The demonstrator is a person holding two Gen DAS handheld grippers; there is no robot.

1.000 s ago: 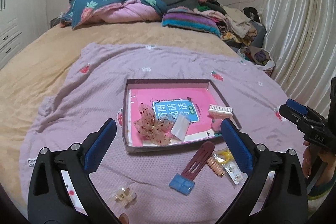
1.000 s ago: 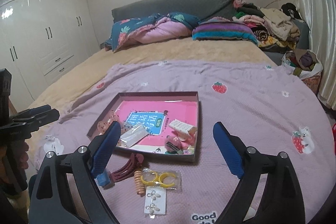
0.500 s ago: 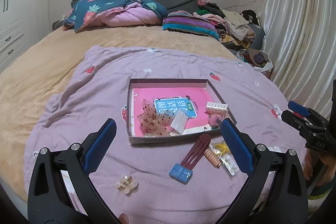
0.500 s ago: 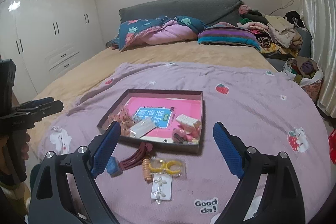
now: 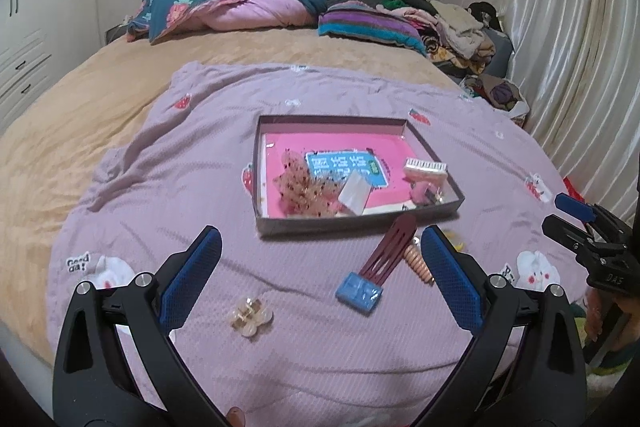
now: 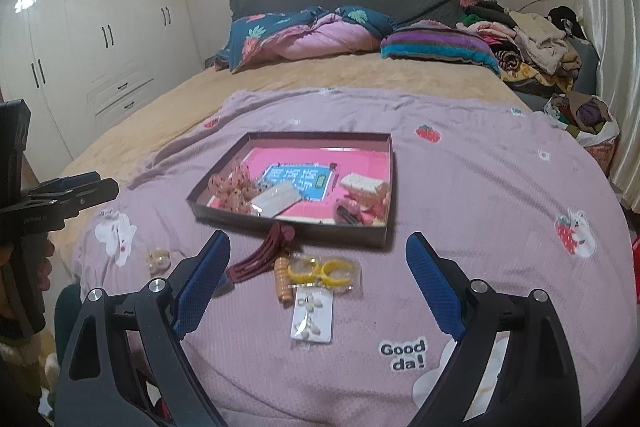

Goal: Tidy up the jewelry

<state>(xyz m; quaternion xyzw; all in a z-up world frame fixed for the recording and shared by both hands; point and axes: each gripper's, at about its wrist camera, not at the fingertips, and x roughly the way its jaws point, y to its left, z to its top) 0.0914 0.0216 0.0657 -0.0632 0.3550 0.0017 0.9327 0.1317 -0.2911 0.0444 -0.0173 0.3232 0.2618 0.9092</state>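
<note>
Purple blanket on the bed has the loose bits strung out in front of the box. Going left to right: gold clip sits closest to the left tongs, wide open, empty. Maroon clip lies slanted toward the box, then yellow rings and earring card dead ahead of the right tongs, also wide open, empty. Right side probably grabs those.

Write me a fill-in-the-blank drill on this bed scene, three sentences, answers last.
1. The box has a ___ floor.
2. The dark red hair clip lies ___ the box, on the blanket.
3. The right gripper and the left gripper both have their jaws ___.

Answers: pink; outside; open
</note>
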